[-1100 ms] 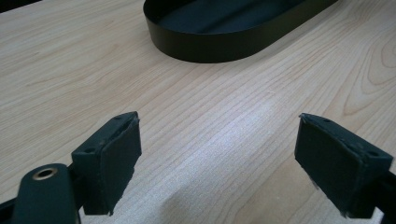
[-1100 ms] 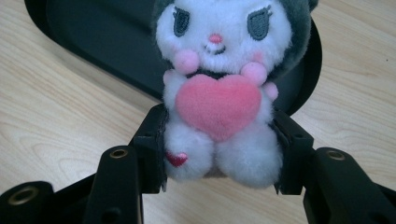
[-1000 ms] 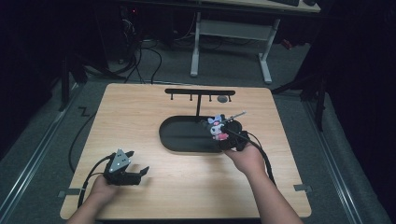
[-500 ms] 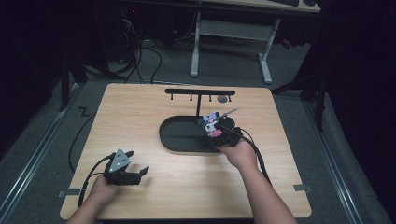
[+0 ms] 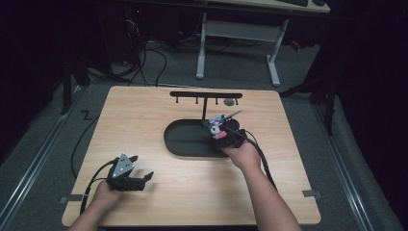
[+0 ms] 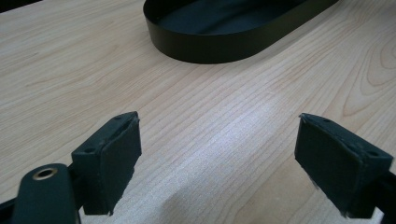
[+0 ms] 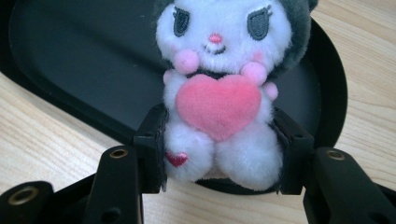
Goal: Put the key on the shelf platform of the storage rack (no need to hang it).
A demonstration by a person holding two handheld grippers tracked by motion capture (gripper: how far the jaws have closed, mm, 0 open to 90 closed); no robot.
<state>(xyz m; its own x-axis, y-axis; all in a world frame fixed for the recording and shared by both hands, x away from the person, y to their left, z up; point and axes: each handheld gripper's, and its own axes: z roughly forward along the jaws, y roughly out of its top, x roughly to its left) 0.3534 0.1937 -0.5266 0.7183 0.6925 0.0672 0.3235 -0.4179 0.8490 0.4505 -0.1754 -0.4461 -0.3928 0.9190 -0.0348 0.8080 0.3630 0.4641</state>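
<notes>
A small plush toy (image 7: 219, 88), white with a grey hood and a pink heart, is held by my right gripper (image 7: 219, 151), whose jaws are shut on its lower body. In the high view the plush toy (image 5: 217, 128) and right gripper (image 5: 222, 134) hang over the right end of the black oval tray (image 5: 185, 144). Below the toy lies the tray's dark floor (image 7: 84, 56). My left gripper (image 5: 140, 179) rests near the table's front left, open with nothing between its pads (image 6: 114, 154). Ahead of it sits the tray (image 6: 205, 49).
A black hook rack (image 5: 206, 96) stands on a post behind the tray, with a small grey disc (image 5: 229, 102) by its right end. The wooden table (image 5: 144, 115) has bare room left of and in front of the tray. Cables trail from both grippers.
My right gripper has carried the plush toy a little to the left and farther over the tray's right end. The left gripper has stayed where it was.
</notes>
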